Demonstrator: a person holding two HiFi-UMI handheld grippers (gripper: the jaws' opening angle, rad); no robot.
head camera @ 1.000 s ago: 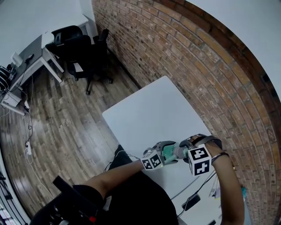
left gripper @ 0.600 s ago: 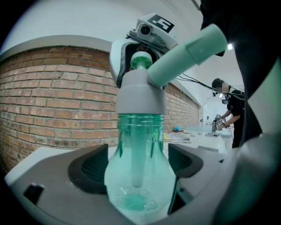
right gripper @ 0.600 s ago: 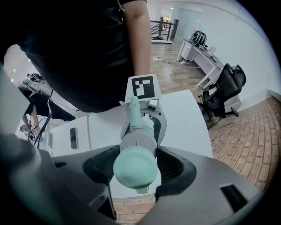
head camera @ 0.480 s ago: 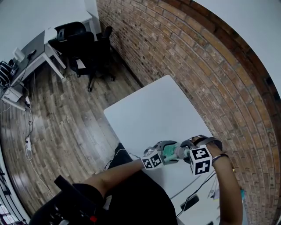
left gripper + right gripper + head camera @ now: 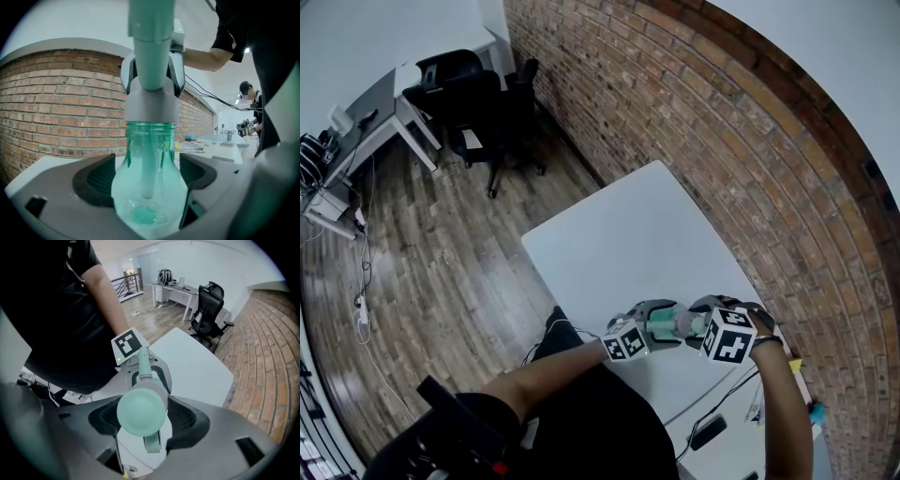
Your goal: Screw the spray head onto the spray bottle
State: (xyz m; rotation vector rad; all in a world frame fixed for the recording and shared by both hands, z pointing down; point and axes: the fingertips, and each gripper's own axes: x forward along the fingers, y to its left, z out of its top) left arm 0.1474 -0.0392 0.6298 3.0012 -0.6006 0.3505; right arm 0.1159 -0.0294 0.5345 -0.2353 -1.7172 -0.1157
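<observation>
One spray bottle [image 5: 149,197], clear green and bulb-shaped, stands upright low in the middle of the left gripper view. The left gripper [image 5: 654,321] has it from the side: both dark pads press on the bulb, so the jaws stand wide but are closed on it. One spray head [image 5: 140,411] sits on top, its grey collar over the bottle's neck and one pale tube hanging inside the bottle. The right gripper [image 5: 692,321] comes from above, and its two jaws clamp the head on either side, the round green top filling the centre of the right gripper view.

In the head view the pair meets at the lower middle of the frame, over the near part of one white table [image 5: 628,244] (whether the bottle's base touches the tabletop cannot be told). Two marker cubes show there, the left cube [image 5: 625,342] and the right cube [image 5: 728,336]; the only print on them is black-and-white square patterns, and the lettering on the bottle, if any, cannot be made out.

One brick wall [image 5: 722,141] runs along the right. At the upper left stand two black office chairs [image 5: 487,108] beside one pale desk [image 5: 380,117]. A second person [image 5: 248,101] stands far off at the right edge of the left gripper view.
</observation>
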